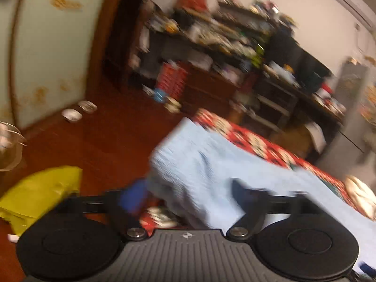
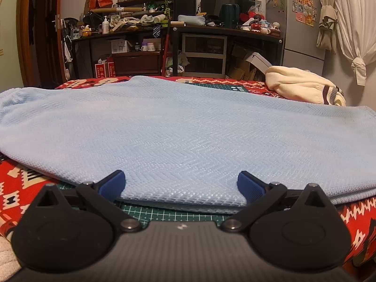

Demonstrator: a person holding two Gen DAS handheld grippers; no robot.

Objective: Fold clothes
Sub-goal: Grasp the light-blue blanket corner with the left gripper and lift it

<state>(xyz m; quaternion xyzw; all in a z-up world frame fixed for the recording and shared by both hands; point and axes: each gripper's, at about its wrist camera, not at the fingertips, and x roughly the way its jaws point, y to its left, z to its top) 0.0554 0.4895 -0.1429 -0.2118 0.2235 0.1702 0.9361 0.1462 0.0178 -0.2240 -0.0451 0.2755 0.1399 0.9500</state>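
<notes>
Plainly, the main risk lies at the near edge of the light blue garment [image 2: 183,127], which is spread flat over the red patterned cover [image 2: 14,188] and reaches close to its near edge. The right gripper [image 2: 181,185] sits at that hem with its jaws spread wide, one blue pad at either side and the cloth between them but not pinched. If they close there, they could take only the top layer, or bite into the green cutting mat [image 2: 169,211] showing just under the hem, and the fold would come out crooked.

The left gripper [image 1: 188,195] is in a heavily blurred view, jaws spread and holding nothing that I can make out; it hangs off the garment's left end, where the cloth droops over the edge of the cover. A grab made in that haste could drag the whole piece sideways toward the floor.

A cream sweater [image 2: 303,84] lies at the far right corner of the cover, touching or just beside the blue cloth, and could get in the way of a fold. A yellow bag [image 1: 40,195] lies on the floor to the left.
</notes>
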